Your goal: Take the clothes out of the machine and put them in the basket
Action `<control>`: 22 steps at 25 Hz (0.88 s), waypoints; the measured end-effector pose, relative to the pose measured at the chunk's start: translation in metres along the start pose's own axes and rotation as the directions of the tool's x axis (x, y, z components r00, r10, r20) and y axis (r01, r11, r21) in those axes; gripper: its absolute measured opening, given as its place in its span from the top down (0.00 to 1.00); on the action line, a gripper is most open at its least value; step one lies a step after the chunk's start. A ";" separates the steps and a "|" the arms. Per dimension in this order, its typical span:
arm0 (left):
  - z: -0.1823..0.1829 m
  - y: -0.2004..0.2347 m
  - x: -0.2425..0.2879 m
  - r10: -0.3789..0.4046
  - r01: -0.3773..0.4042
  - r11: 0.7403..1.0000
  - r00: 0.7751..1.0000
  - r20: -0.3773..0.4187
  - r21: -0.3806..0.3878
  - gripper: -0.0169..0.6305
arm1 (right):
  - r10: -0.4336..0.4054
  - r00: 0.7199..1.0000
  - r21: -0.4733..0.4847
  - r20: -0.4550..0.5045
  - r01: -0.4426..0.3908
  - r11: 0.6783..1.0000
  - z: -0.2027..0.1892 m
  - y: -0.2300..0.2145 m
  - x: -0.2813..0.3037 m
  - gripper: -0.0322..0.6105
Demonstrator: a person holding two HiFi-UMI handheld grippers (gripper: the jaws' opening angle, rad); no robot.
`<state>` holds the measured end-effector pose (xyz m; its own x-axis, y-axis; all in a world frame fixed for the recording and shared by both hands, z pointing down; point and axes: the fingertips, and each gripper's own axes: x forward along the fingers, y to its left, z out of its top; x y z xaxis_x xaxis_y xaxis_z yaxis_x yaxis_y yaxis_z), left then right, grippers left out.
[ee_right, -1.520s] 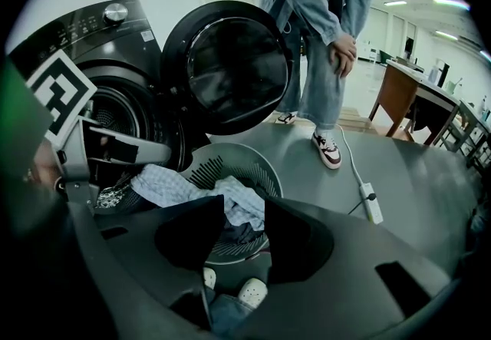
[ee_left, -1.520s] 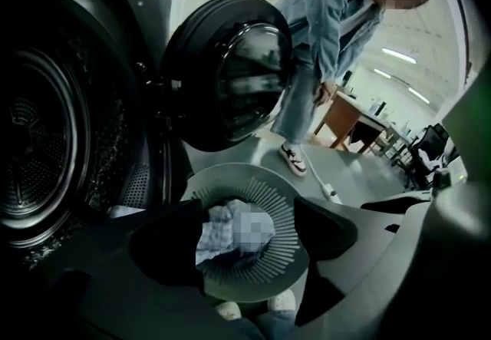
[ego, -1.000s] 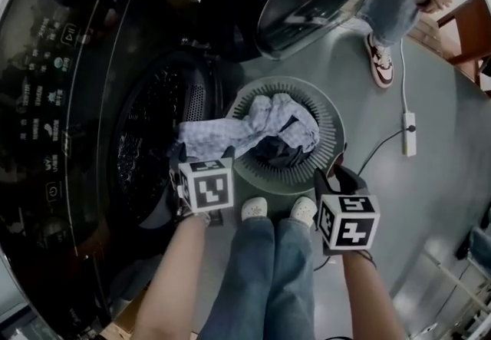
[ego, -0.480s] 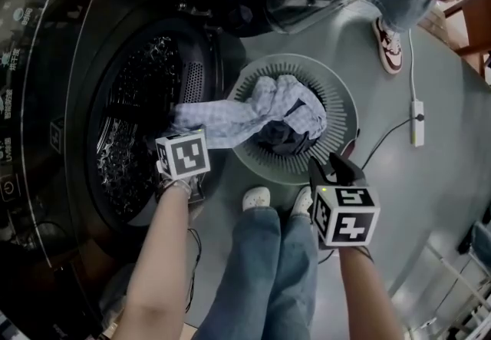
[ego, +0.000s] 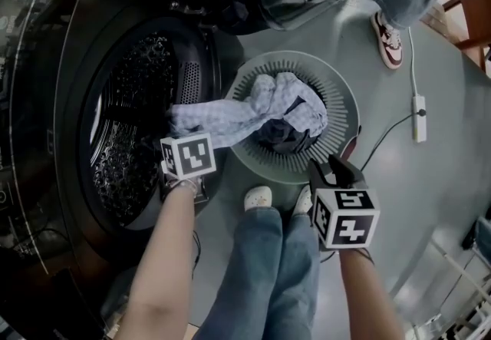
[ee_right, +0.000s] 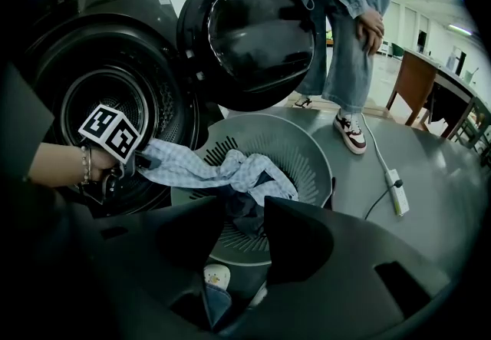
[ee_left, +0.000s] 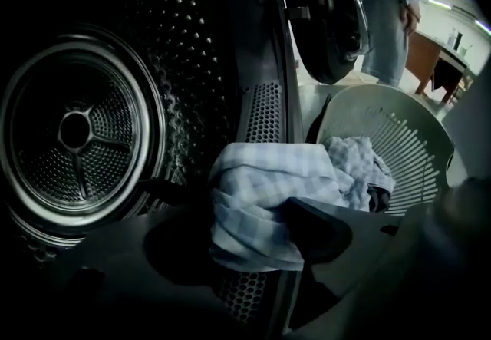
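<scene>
The left gripper (ee_left: 247, 229) sits at the lower edge of the black front-loading washing machine's steel drum mouth (ego: 130, 123); its jaws have just been closing and now pinch one end of the pale blue checked cloth (ego: 230, 120). The cloth stretches from that edge over the near-left rim of the round pale slatted plastic basket (ego: 337, 93) on the grey floor (ego: 430, 177); its far end lies bunched on a dark garment (ego: 280, 135) inside. The right gripper (ee_right: 244, 216) hovers by the basket's near rim, jaws narrowly apart, gripping nothing.
</scene>
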<state>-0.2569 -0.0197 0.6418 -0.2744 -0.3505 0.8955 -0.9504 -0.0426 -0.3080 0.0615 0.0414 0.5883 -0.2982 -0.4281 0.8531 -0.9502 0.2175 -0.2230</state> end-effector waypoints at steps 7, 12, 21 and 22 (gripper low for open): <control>0.014 -0.016 -0.039 0.009 -0.009 1.000 0.996 0.085 -0.001 0.92 | -0.004 1.000 -0.021 0.008 0.004 1.000 0.017 -0.006 -0.008 0.70; 0.033 -0.044 -0.072 -0.069 0.068 0.998 0.987 0.143 0.010 0.92 | -0.012 1.000 -0.033 0.022 0.013 0.999 0.033 -0.012 -0.021 0.71; 0.071 -0.100 -0.146 -0.236 0.239 0.971 0.943 0.235 0.016 0.92 | -0.030 0.999 -0.027 0.042 0.031 0.999 0.054 -0.027 -0.058 0.72; 0.076 -0.107 -0.156 -0.256 0.257 0.966 0.935 0.247 0.029 0.92 | -0.032 0.999 -0.030 0.040 0.033 0.999 0.055 -0.028 -0.063 0.72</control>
<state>-0.1008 -0.0316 0.5107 0.0228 -0.5482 0.8360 -0.9845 -0.1579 -0.0766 0.1021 0.0143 0.5152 -0.2713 -0.4699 0.8400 -0.9564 0.2295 -0.1805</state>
